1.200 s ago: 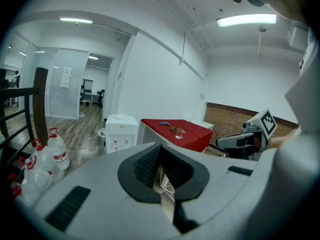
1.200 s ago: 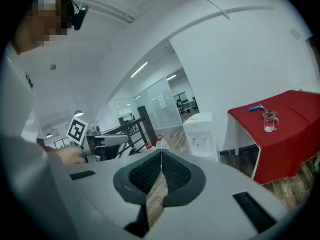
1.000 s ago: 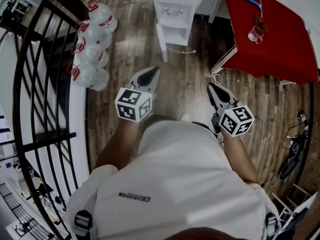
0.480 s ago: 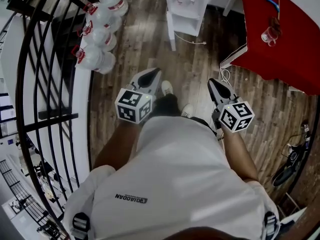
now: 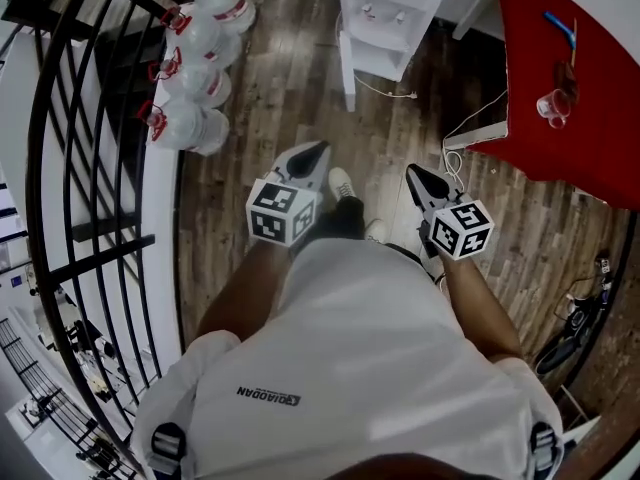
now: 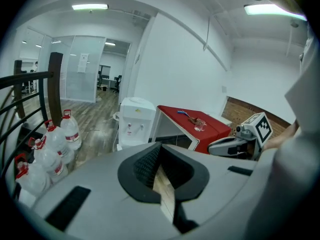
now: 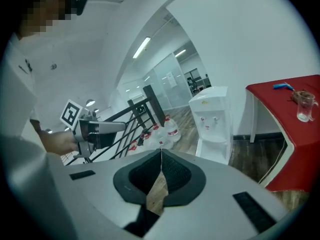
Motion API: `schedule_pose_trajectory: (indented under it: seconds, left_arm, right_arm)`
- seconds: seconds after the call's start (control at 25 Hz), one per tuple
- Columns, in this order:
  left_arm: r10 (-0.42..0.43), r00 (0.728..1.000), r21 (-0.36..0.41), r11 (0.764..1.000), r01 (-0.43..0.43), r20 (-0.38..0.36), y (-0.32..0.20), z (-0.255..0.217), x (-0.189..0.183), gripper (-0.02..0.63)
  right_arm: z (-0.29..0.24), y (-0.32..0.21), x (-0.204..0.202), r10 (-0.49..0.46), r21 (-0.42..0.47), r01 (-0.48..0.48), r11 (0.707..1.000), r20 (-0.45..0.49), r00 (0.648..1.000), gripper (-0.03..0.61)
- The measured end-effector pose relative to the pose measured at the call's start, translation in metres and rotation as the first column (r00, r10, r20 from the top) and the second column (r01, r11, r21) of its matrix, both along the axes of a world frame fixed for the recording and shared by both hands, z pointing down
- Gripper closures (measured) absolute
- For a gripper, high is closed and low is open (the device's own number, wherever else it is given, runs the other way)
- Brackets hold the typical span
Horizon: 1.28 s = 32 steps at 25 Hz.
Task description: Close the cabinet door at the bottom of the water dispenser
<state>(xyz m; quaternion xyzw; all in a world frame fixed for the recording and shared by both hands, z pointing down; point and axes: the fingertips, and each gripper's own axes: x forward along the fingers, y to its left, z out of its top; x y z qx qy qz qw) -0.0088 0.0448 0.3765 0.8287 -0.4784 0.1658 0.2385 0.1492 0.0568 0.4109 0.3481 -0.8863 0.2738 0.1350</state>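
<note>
The white water dispenser (image 5: 385, 13) stands on the wood floor at the top of the head view, well ahead of both grippers. Its bottom cabinet door (image 5: 347, 71) hangs open as a narrow white panel on its left side. My left gripper (image 5: 318, 151) is held out in front of me, shut and empty. My right gripper (image 5: 412, 174) is beside it, also shut with nothing in it. The dispenser (image 6: 134, 121) shows far off beyond the left gripper (image 6: 160, 145). In the right gripper view the dispenser (image 7: 212, 119) stands beyond the closed tips of that gripper (image 7: 161, 153).
Several large water bottles (image 5: 190, 68) stand left of the dispenser, next to a black railing (image 5: 90, 168). A red table (image 5: 570, 78) with a glass cup (image 5: 553, 105) and a blue item (image 5: 560, 23) is on the right. A cable (image 5: 390, 90) trails over the floor.
I have stepped forward, a shoe now showing between the grippers. Both grippers have dropped a little and advanced, still shut. The dispenser has shifted right in the head view.
</note>
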Motion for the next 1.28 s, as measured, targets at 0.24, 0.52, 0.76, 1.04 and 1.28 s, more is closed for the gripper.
schedule_pose_trajectory:
  seconds: [0.24, 0.52, 0.76, 1.04, 1.28]
  left_arm:
    - [0.01, 1.0, -0.024, 1.0, -0.01, 0.013, -0.056, 0.025, -0.03, 0.617]
    - [-0.008, 1.0, -0.048, 0.999, 0.008, 0.006, -0.092, 0.041, -0.069, 0.617]
    - [-0.02, 1.0, -0.091, 0.996, 0.021, 0.008, -0.105, 0.059, -0.081, 0.617]
    - [-0.042, 0.998, -0.148, 0.988, 0.048, 0.046, -0.126, 0.089, -0.08, 0.617]
    - [-0.102, 0.99, -0.232, 0.965, 0.122, 0.094, -0.152, 0.135, -0.079, 0.617]
  right_arm:
    - [0.03, -0.058, -0.039, -0.039, -0.036, 0.037, 0.999, -0.065, 0.997, 0.555]
    - [0.044, -0.112, -0.07, -0.035, -0.049, 0.03, 0.998, -0.107, 0.994, 0.555]
    - [0.059, -0.138, -0.102, -0.087, -0.075, 0.079, 0.994, -0.119, 0.989, 0.555]
    - [0.113, -0.176, -0.119, -0.125, -0.148, 0.098, 0.984, -0.184, 0.975, 0.554]
    - [0.214, -0.219, -0.122, -0.138, -0.276, 0.063, 0.959, -0.261, 0.956, 0.435]
